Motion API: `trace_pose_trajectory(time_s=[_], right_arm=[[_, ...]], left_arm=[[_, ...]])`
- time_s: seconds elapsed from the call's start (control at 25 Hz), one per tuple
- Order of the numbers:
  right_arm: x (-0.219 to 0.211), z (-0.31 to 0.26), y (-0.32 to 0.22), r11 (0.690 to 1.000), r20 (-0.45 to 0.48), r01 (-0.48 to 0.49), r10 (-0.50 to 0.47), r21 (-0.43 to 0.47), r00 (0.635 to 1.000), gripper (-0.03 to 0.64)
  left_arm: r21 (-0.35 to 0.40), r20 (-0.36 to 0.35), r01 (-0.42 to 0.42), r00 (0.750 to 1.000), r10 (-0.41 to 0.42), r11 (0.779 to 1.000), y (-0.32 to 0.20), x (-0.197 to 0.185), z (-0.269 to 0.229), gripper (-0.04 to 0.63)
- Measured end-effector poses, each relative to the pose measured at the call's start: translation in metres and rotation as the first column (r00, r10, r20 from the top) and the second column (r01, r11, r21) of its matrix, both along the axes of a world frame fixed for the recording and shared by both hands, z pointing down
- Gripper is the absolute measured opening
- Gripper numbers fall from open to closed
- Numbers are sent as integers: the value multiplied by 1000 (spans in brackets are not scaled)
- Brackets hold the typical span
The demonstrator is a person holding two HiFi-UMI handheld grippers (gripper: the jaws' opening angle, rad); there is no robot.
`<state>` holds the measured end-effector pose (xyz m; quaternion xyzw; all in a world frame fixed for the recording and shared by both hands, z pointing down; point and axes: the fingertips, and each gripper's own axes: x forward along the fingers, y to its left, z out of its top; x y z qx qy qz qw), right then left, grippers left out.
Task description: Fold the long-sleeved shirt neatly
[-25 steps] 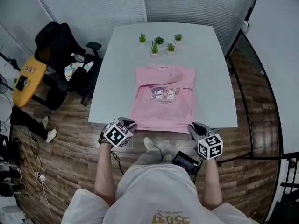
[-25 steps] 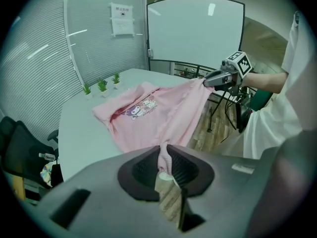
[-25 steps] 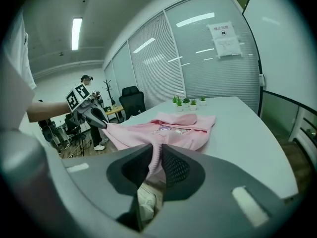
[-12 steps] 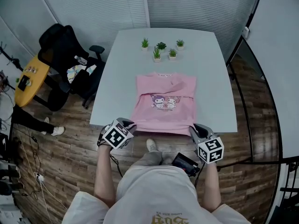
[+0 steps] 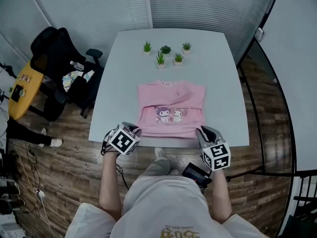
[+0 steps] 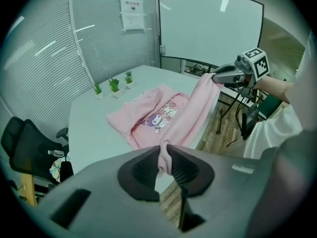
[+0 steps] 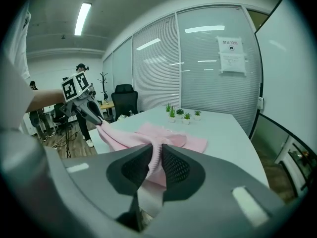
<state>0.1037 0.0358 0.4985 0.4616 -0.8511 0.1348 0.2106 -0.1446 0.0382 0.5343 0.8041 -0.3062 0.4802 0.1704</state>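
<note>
1. My left gripper and right gripper each pinch a hem corner of the pink shirt.
2. The hem hung over the table edge a second ago; it is now lifted, while the body lies flat.
3. Judgement: the bottom-up fold is starting.

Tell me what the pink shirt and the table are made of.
The pink shirt looks like soft, matte knit cloth: it sags and wrinkles. The table looks like hard, smooth, pale board, maybe laminate; its flat top has a dull sheen.
</note>
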Motion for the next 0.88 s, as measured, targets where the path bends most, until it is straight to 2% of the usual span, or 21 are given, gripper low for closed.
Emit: trace_pose_trajectory(time_s=[0.32, 0.56, 0.88], right_arm=[[8, -7, -64, 999, -49, -34, 35, 21, 998, 68], [5, -2, -105, 999, -46, -40, 40, 8, 998, 67], [5, -2, -149, 998, -44, -69, 69, 14, 997, 67]], left_arm=[[-33, 13, 2, 1000, -1, 999, -69, 10, 0, 49], [-72, 27, 20, 999, -18, 997, -111, 10, 13, 49], [-47, 59, 41, 998, -38, 998, -165, 7, 14, 48]])
